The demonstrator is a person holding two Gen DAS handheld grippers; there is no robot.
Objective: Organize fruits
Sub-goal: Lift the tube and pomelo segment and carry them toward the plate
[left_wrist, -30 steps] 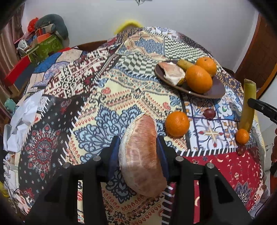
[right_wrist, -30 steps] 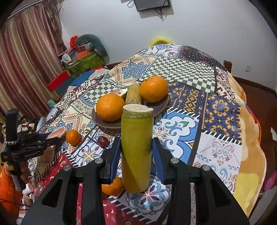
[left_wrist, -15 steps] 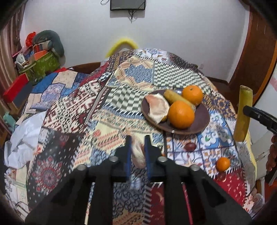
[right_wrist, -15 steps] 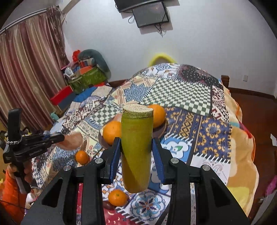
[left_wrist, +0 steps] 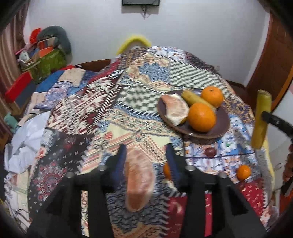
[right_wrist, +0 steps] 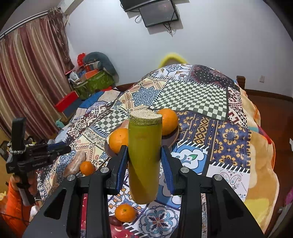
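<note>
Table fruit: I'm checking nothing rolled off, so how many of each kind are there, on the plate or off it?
Big oranges: 2
Small mandarins: 2
Pomelo segments: 2
Green cane pieces: 2
Dark red fruits: 2
Total: 12

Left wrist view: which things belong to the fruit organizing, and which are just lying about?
Job: plate, near orange, far orange, pomelo segment, stalk piece on plate, loose pomelo wedge, tangerine, dark red fruit, green stalk.
Lying about: crumpled white paper, green box, red box, wall screen.
</note>
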